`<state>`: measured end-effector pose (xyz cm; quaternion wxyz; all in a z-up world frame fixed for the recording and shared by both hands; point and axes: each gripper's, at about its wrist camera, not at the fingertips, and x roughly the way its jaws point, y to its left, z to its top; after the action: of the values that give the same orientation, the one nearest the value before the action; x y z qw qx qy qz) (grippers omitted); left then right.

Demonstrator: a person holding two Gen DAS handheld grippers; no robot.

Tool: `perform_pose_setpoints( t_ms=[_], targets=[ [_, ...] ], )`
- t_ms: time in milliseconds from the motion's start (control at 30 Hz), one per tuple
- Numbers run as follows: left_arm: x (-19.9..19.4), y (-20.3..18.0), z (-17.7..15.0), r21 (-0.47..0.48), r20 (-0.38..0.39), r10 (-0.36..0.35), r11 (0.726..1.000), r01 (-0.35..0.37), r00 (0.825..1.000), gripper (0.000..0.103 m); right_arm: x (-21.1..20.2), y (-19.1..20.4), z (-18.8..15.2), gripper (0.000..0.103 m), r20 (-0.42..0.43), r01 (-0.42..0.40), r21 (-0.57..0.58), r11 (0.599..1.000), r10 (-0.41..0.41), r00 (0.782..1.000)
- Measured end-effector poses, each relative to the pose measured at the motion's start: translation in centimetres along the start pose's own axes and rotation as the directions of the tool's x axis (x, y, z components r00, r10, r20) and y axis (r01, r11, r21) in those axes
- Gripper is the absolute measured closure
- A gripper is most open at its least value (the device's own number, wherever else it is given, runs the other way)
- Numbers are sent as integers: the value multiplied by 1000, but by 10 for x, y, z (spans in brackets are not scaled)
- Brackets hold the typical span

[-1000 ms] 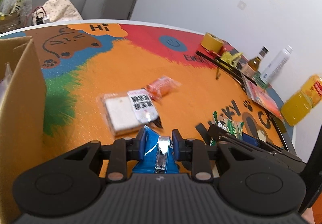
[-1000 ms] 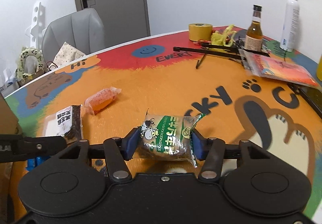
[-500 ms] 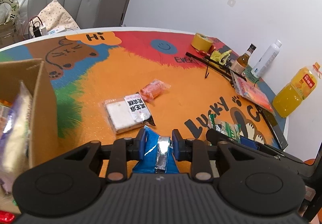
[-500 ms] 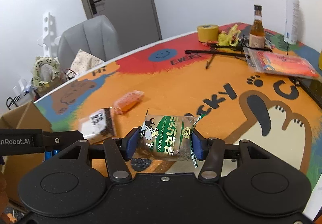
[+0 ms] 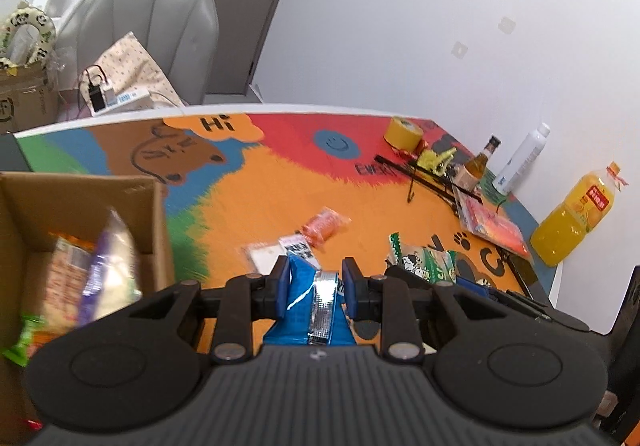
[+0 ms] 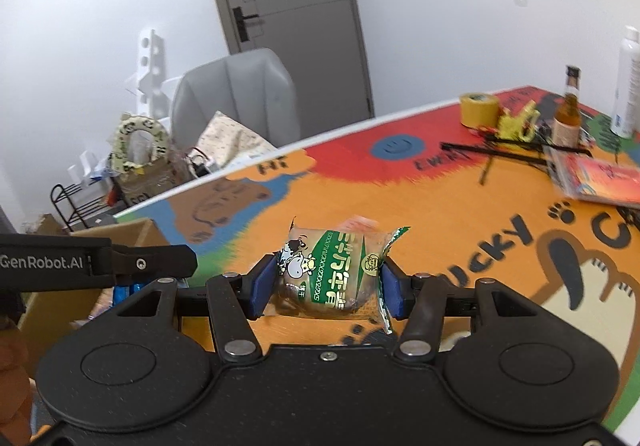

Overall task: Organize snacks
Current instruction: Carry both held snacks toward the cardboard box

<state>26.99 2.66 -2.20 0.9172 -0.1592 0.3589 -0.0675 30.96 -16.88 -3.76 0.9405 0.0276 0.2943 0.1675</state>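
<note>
Two hand-held grippers above a patterned table [image 5: 248, 181], each carrying one snack toward a cardboard box [image 5: 154, 221]. The left gripper [image 5: 316, 284] has its jaws drawn narrow on a blue packet [image 5: 300, 298], pinched edge-on so that the thin wrapper stands upright between the blue pads and cannot slide out. The right gripper [image 6: 326, 280] is clamped at a wider setting across a green biscuit packet [image 6: 336, 270], gripped by its two short ends; the bulk of the pack sets that jaw width.

Both packets are held clear of the table, which judging from the task suits a carry to the box. The box stands at the table's left end, open at the top, with several wrapped snacks [image 5: 96, 266] already inside; it is the likely collecting place. Two items lie on the table beyond the left gripper, not yet gathered: a flat white packet [image 5: 266, 256] and, just beside it, an orange packet [image 5: 324, 224]. A tape roll [image 5: 402, 131], bottles and a juice bottle [image 5: 572, 221] stand well apart on the far right.
</note>
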Motion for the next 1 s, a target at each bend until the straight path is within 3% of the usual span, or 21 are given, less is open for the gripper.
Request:
perform_pose_setpoints(
  t_ms=[500, 833, 1000],
  targets=[
    [-51, 61, 4, -53, 64, 97, 994, -93, 993, 77, 3, 57, 4, 51, 12, -86, -54, 995, 87, 996],
    [-64, 105, 4, -110, 74, 174, 980, -166, 982, 77, 12, 92, 4, 51, 6, -138, -93, 986, 139, 990],
    [-67, 126, 10, -139, 80, 179, 976, -167, 981, 76, 14, 106, 3, 51, 4, -155, -119, 981, 157, 988]
  ],
)
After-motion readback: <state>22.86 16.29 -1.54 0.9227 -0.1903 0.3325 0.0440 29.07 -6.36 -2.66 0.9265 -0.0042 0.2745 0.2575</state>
